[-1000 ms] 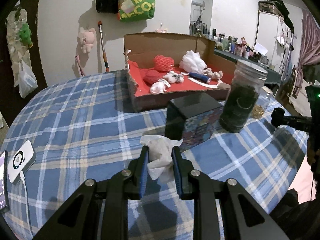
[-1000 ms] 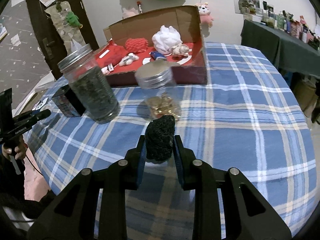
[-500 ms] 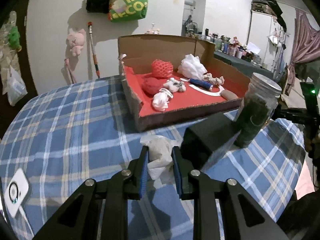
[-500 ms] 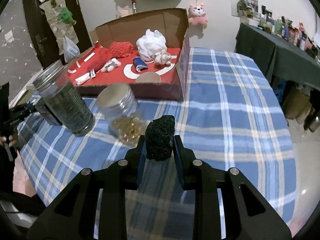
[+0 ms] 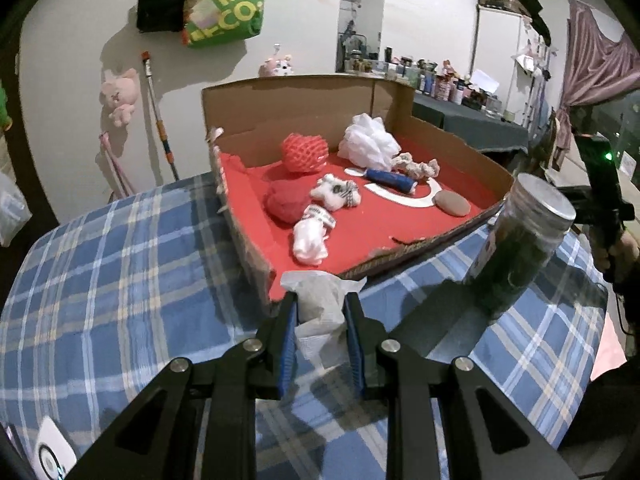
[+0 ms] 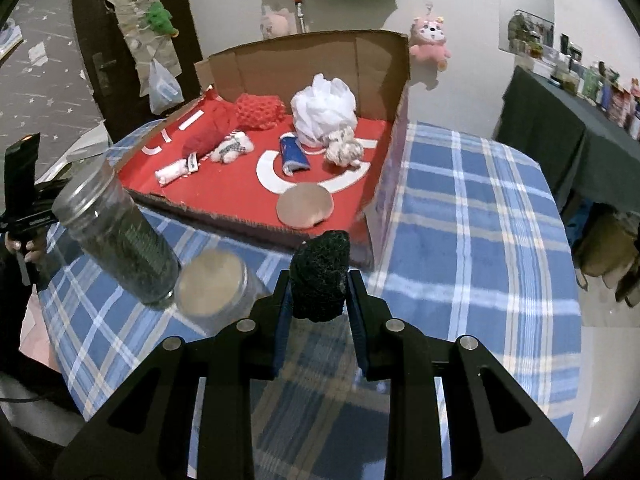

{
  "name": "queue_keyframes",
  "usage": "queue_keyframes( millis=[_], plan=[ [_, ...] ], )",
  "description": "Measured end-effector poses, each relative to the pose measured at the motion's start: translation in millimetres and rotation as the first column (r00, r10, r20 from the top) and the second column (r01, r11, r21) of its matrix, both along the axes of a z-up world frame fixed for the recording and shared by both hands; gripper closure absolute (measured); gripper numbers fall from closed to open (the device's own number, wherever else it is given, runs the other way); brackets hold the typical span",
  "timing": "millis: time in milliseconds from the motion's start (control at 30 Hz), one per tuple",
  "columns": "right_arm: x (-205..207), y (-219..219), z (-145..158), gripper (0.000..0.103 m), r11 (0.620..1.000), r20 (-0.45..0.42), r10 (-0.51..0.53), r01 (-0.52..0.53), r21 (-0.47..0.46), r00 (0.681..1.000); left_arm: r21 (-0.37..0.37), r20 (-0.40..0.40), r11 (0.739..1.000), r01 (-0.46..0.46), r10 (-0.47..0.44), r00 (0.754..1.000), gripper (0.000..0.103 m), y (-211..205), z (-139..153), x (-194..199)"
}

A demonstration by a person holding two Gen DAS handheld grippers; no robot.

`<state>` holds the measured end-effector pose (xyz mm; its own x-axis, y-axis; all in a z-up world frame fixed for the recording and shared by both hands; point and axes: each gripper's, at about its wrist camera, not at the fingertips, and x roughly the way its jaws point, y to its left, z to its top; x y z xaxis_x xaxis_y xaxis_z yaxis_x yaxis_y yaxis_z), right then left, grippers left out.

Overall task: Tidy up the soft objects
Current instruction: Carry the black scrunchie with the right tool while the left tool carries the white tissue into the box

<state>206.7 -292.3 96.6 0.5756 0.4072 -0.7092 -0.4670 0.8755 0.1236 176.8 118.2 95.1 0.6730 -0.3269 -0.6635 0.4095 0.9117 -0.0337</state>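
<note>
As box (image 5: 240, 216) looms closer than a second ago: left gripper (image 5: 320, 312) clamped on tissue (image 5: 320, 300), right gripper (image 6: 316, 292) clamped on black sponge (image 6: 320, 272), perhaps a scourer. Both just short of near rim; drop-in likely next.

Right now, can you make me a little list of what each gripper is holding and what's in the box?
left gripper: shut on crumpled white tissue
right gripper: shut on black scrubby sponge
box: red-lined cardboard box on blue plaid tablecloth
inside box: white mesh pouf, red net ball, knotted rope toy
</note>
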Motion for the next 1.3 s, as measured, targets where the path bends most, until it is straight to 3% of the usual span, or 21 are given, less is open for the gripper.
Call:
queue_keyframes(
  millis=[500,733,1000,1300],
  plan=[
    [38,27,24,0.078,0.992,-0.018,0.121,-0.121,0.018,0.992,0.024,-0.037,0.994,0.105,-0.104,0.994,0.079,-47,25,40],
    [62,60,29,0.078,0.982,-0.067,0.189,-0.187,0.038,0.98,0.025,-0.094,0.99,0.137,-0.135,0.986,0.079,-76,29,67],
    [89,99,25,0.078,0.971,-0.141,0.238,-0.237,0.024,0.961,0.044,-0.186,0.986,0.162,-0.151,0.971,0.079,-105,21,99],
    [127,127,6,0.078,0.97,-0.305,0.232,-0.245,-0.004,0.924,0.111,-0.281,0.977,0.182,-0.144,0.949,0.079,-127,1,132]
  ],
)
